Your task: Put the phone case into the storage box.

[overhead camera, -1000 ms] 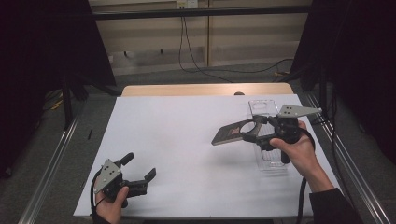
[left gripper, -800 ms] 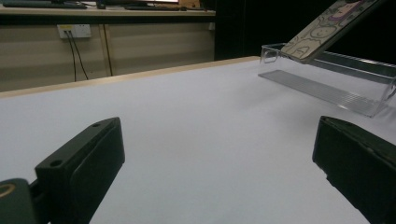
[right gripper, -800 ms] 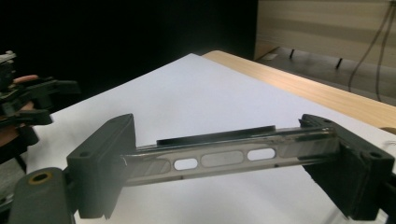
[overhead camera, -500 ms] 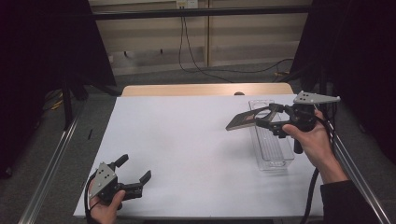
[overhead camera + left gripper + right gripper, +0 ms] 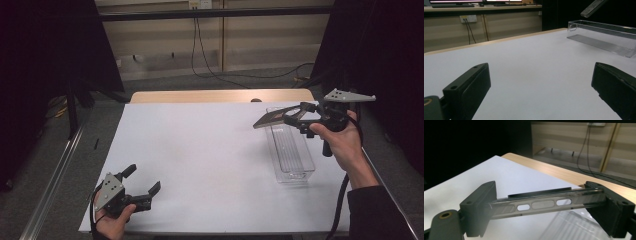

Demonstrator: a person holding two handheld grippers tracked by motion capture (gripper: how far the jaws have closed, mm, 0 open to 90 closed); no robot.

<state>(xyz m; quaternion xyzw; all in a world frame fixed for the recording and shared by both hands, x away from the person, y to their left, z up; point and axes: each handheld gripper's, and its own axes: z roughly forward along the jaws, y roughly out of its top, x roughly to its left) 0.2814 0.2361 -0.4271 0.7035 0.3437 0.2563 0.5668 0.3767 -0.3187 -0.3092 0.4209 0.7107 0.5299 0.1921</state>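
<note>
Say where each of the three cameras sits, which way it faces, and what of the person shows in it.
High view: above the near table edge, facing forward and down; both hands show, left tool and right tool.
Left gripper view: low over the white table, looking between its open jaws toward the clear tray.
Right gripper view: looks along its jaws, shut on the dark lid.
Shared: tray and lid.

A white tabletop [image 5: 200, 155] with a pale wood far edge [image 5: 220, 96] is standing on grey carpet [image 5: 65, 165] in a dim room. Black curtains [image 5: 45, 60] are hanging at both sides. Beige wall panels [image 5: 165, 45] are running along the back, where black cables [image 5: 205, 55] are trailing down from a socket [image 5: 196, 4] to the floor. A metal rail [image 5: 55, 170] is flanking the tabletop's left side.
</note>
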